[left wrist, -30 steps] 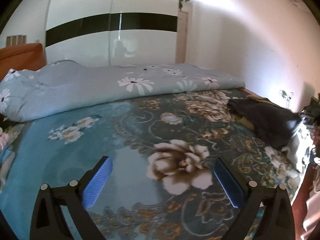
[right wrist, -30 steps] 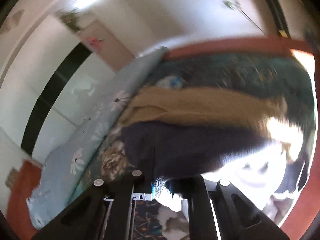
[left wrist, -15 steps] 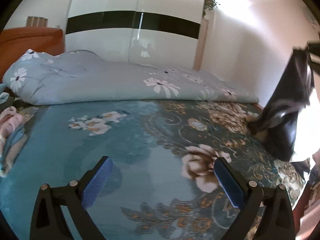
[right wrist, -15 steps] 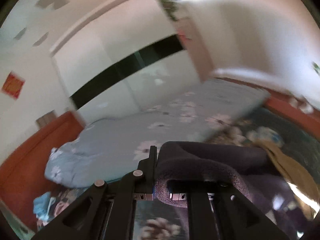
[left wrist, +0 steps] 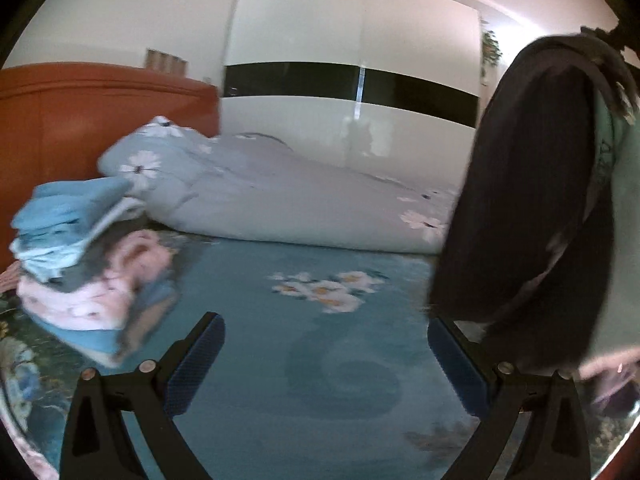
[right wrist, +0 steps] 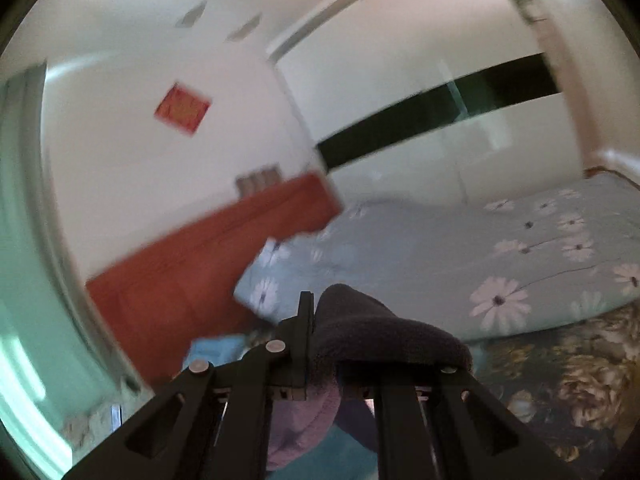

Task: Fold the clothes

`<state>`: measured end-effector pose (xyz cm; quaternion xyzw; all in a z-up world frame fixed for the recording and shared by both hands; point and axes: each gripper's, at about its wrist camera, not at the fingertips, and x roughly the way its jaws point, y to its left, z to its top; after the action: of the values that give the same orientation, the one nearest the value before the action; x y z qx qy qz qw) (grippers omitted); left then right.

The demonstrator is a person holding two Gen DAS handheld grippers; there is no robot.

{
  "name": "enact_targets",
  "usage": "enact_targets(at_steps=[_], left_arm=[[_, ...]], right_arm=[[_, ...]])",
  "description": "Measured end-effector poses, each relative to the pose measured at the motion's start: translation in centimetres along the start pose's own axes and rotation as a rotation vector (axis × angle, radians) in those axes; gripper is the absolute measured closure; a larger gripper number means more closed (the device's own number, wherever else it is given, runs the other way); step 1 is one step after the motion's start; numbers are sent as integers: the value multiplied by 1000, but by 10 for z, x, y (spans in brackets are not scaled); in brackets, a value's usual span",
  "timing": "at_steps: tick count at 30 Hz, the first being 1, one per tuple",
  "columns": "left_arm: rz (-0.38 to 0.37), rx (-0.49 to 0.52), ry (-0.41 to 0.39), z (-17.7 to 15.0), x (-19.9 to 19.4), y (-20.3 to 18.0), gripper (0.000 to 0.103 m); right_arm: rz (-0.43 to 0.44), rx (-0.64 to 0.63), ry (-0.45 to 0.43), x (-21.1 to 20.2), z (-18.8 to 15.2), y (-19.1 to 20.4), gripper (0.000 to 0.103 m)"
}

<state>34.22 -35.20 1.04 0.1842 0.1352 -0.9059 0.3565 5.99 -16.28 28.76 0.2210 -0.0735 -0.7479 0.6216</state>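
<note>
Dark garment (right wrist: 380, 332), clamped in right tool (right wrist: 320, 344)

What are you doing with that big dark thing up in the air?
A person is folding clothes on a bed with a teal flowered cover. The right gripper is shut on a dark fuzzy garment, which hangs above the bed. The left gripper is open and empty, close over the cover beside the cloth. A stack of folded blue and pink clothes sits by the reddish wooden headboard, beside a pale blue daisy-print quilt.
</note>
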Motion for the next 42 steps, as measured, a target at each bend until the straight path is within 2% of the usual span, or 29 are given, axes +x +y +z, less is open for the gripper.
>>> enact_targets(at_steps=[3,6,10,13,15,17,19,20,21,22,23,24,26,28,30,32,34,35,39,42], left_arm=[[39,-21,20,-9,-2,19,0],[69,-50,56,-22,-2,37,0],[102,-66,93,-35,-1,48,0],[124,-71,114,-42,-2,55,0],[129,-78,125,-46,-2,58,0],[128,-83,141,-48,1,58,0],[126,-83,157,-50,5,57,0],[124,-83,165,-50,7,56,0],[122,-83,172,-50,10,55,0],[116,-87,180,-50,13,53,0],[108,-92,185,-50,15,51,0],[90,-100,192,-49,17,48,0],[56,-104,195,-47,20,39,0],[5,-87,195,-45,23,22,0],[-60,-58,202,-46,26,1,0],[-126,-18,215,-49,29,-23,0],[-189,35,231,-54,32,-51,0],[-214,62,238,-57,34,-64,0],[-286,200,289,-77,42,-124,0],[-234,289,363,-98,56,-150,0]], right_arm=[[12,-14,150,58,-31,5,94],[19,6,368,145,-82,-4,94],[7,-3,559,232,-144,-10,94],[-41,-33,640,279,-175,-15,93],[-50,-7,675,302,-190,-21,93],[-44,5,721,318,-210,-17,91],[-58,-37,753,325,-224,-2,90],[-45,-60,756,323,-227,4,87],[-31,-83,759,321,-231,11,72],[17,-90,749,309,-229,15,50],[67,-96,738,297,-228,19,41],[92,-99,712,279,-222,18,39],[137,-103,657,244,-212,16,39],[113,-90,577,197,-198,-4,39],[48,-82,508,158,-192,-27,36],[-120,-89,439,109,-200,-61,34],[-272,-65,445,66,-222,-96,34],[-305,-40,462,53,-233,-108,34],[-365,83,507,1,-286,-140,34],[-360,127,513,-20,-317,-137,34]])
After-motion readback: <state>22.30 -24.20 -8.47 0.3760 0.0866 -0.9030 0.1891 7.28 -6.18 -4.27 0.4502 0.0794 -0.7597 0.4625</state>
